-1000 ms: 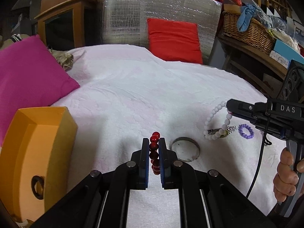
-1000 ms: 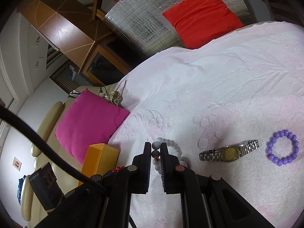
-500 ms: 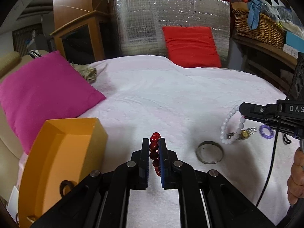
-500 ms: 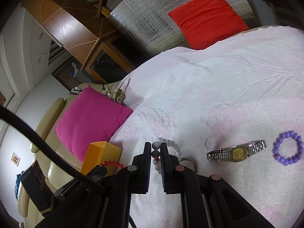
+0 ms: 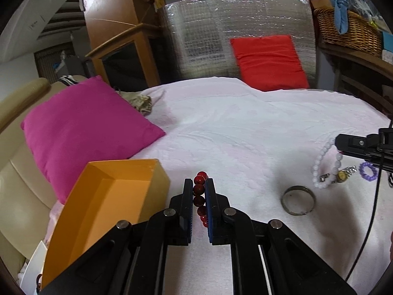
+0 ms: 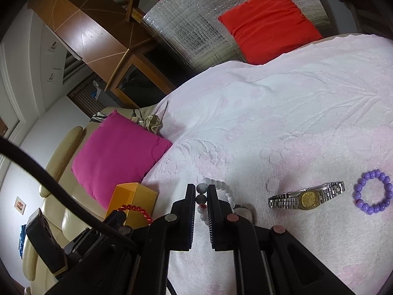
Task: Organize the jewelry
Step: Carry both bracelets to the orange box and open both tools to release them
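Note:
My left gripper (image 5: 198, 184) is shut on a red bead bracelet (image 5: 199, 189), held above the white bedspread just right of an open orange box (image 5: 110, 196). My right gripper (image 6: 201, 191) is shut on a white bead bracelet (image 6: 221, 186), whose loop hangs to the right of the jaws. From the right wrist view the red bead bracelet (image 6: 137, 210) and the orange box (image 6: 132, 201) appear at lower left. On the spread lie a steel watch (image 6: 307, 198) with a gold face, a purple bead bracelet (image 6: 372, 198) and a silver bangle (image 5: 298, 200).
A magenta cushion (image 5: 83, 127) lies left of the box on a cream sofa. A red cushion (image 5: 267, 61) leans on a silver foil panel (image 5: 221, 36) at the back. A wicker basket (image 5: 348, 32) sits on a shelf at far right. A black cable (image 5: 366, 221) hangs from the right tool.
The left gripper has swung left with the red bracelet, so the orange box now sits nearer the jaws and shows its open inside. The right gripper has stayed in place, still holding the white bracelet.

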Available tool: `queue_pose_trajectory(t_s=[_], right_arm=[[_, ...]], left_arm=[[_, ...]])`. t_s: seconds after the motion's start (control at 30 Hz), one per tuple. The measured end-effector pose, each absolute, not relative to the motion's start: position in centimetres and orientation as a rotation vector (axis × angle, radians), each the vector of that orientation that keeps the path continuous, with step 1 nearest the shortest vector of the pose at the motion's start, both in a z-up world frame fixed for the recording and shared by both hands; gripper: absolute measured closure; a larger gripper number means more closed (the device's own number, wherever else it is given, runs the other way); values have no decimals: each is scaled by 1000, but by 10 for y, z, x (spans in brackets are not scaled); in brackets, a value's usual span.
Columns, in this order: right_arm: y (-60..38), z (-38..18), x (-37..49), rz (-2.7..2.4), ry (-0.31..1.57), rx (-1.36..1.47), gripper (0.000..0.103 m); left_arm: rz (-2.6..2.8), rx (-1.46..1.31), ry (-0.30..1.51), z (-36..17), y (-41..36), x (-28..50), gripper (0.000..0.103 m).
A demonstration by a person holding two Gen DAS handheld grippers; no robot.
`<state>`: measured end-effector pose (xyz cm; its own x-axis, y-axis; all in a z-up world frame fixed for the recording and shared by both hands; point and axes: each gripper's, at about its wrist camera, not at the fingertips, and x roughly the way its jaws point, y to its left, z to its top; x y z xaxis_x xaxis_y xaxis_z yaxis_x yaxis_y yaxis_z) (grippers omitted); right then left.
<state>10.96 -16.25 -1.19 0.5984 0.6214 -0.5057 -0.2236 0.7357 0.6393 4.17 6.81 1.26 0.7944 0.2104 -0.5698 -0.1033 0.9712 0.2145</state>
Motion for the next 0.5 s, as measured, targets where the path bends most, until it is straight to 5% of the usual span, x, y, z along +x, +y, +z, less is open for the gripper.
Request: queue_pose_trajectory(t_s=[0.5], right_arm=[[-145, -6, 112, 550, 771, 564, 92]], left_arm=[[224, 189, 583, 21, 82, 33, 93]])
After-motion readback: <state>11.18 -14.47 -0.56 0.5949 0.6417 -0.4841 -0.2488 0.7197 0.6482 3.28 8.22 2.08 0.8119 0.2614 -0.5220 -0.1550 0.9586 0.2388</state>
